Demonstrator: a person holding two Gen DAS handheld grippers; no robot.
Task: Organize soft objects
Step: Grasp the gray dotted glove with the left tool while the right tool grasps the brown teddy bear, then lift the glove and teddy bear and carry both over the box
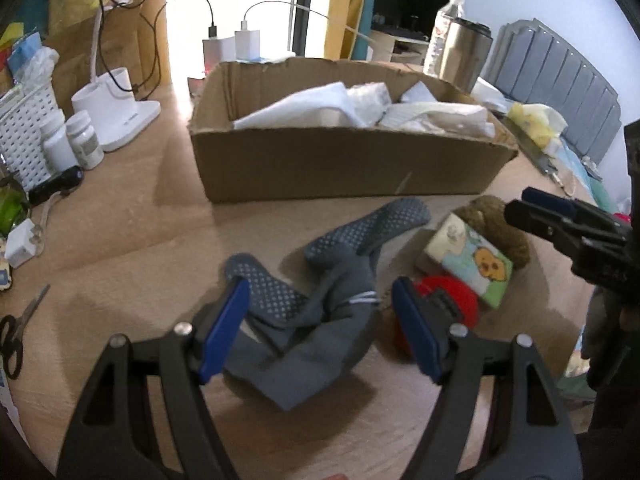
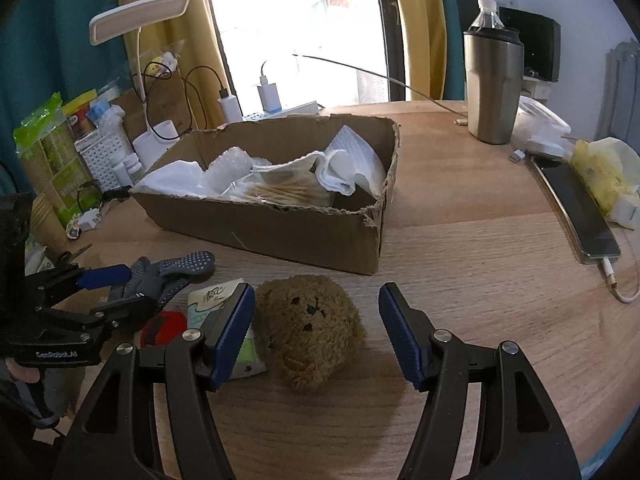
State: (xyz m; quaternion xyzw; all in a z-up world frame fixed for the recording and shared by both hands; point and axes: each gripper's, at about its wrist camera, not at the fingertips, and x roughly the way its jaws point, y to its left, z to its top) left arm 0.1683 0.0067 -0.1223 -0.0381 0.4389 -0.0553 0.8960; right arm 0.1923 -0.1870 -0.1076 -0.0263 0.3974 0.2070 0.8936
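Your left gripper [image 1: 320, 320] is spread wide around the grey socks [image 1: 316, 292]; your right gripper [image 2: 316, 332] gapes around the teddy bear [image 2: 312, 328], the cardboard box [image 2: 280, 228] beyond both.

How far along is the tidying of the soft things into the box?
Done: white cloths and wrapping already lie in the brown cardboard box. In hand: nothing yet; the left hand-held gripper is open around the grey dotted socks, the right hand-held gripper open around the brown plush bear head. Left: both, plus the illustrated tissue pack.
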